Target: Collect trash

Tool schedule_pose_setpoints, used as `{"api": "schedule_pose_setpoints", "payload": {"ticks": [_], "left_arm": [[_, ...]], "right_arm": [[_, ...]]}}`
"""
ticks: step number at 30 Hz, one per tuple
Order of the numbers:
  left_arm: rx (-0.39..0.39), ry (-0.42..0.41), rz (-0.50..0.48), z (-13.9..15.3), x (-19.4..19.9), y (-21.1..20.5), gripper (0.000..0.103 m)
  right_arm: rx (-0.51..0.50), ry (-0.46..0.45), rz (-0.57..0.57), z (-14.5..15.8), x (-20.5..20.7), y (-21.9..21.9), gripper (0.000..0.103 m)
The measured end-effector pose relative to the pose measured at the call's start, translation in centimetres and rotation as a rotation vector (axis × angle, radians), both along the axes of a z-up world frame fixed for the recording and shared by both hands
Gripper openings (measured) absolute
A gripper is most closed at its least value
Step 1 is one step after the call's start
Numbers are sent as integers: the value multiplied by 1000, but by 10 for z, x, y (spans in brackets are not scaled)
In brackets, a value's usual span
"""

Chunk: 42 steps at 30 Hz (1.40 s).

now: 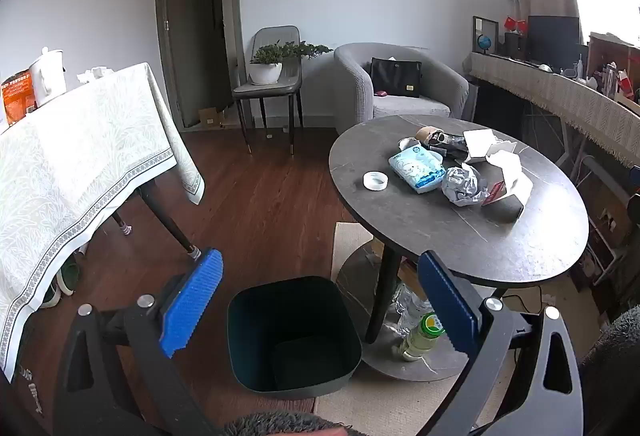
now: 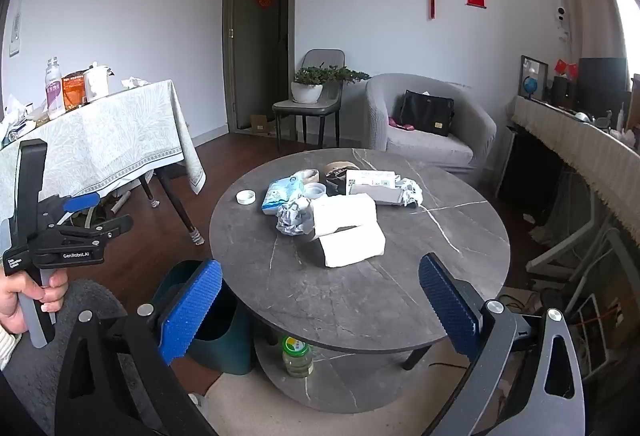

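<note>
Only from the left wrist: straight down into the dark green plastic bin (image 1: 294,336) on the floor beside the round grey stone table (image 1: 500,236), nothing visible inside. From the right wrist: bin (image 2: 208,324) half hidden. Left gripper (image 1: 320,308) spread wide, holding nothing; right gripper (image 2: 320,310) likewise. On the tabletop, heaped together: crumpled grey wrapper (image 2: 292,218), torn white box (image 2: 348,232), blue tissue pack (image 2: 282,192); white lid (image 2: 245,196) apart.
</note>
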<state>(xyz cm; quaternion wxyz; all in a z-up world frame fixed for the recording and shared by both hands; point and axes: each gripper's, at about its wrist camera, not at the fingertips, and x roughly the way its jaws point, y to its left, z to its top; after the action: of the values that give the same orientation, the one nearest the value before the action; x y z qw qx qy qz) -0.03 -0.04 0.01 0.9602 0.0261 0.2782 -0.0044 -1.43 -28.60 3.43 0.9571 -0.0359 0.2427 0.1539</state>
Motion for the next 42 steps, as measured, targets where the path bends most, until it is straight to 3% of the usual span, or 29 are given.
{"api": "schedule_pose_setpoints", "payload": {"ticks": [42], "left_arm": [[-3,4,2,-7,4,3,100]], "right_arm": [[-2,10,-1,-1,1,0,100]]}}
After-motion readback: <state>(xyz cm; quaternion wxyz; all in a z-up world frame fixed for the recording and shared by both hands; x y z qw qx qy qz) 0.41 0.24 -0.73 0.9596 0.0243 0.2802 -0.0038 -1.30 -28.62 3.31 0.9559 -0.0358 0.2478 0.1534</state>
